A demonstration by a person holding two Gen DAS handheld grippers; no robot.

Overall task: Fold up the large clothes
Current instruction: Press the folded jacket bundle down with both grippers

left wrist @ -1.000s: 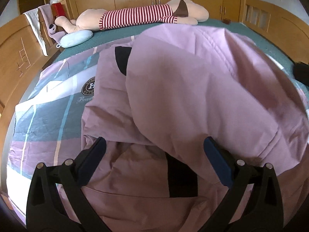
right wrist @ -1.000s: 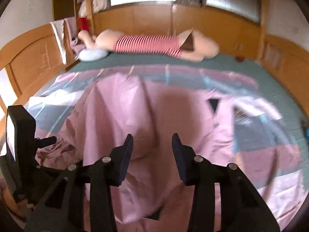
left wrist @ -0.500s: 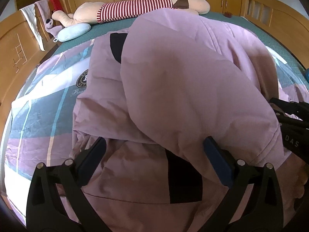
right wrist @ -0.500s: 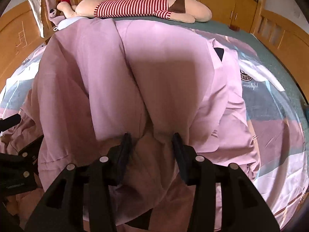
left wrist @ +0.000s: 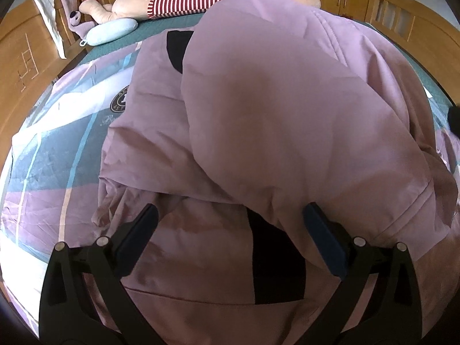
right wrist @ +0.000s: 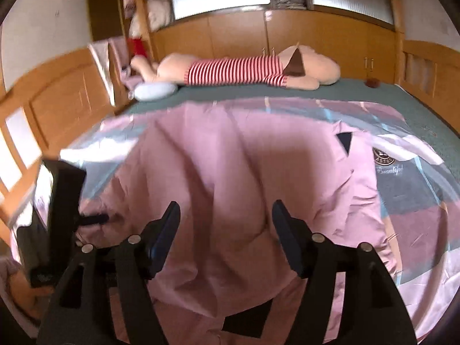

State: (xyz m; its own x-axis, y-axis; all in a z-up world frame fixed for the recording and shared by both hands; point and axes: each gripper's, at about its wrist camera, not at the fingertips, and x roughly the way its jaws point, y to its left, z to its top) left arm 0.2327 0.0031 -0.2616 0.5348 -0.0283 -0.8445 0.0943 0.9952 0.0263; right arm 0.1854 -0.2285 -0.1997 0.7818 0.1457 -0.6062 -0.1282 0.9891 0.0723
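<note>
A large pink garment [left wrist: 273, 100] with black patches [left wrist: 276, 258] lies heaped on the bed, one big fold thrown over the rest. My left gripper [left wrist: 230, 210] hovers just above its near part, wide open; the fold's edge lies against the right fingertip [left wrist: 313, 215]. In the right wrist view the same garment [right wrist: 230, 158] spreads out ahead. My right gripper [right wrist: 225, 207] is opening its jaws. Cloth lies under and between the pads, but they do not press on it. The left gripper's body [right wrist: 60, 201] shows at the left edge of that view.
A patterned quilt [left wrist: 51, 143] covers the bed under the garment. At the far end a big plush toy in a red-striped shirt [right wrist: 244, 70] lies on a green sheet [right wrist: 359, 92], with a pale blue cushion [left wrist: 110, 30] beside it. Wooden bed rails [right wrist: 66, 100] run along both sides.
The right gripper's jaws have spread apart and let go of the pink cloth, and its view has swung up from the cloth toward the bed's far end. The left gripper stayed open.
</note>
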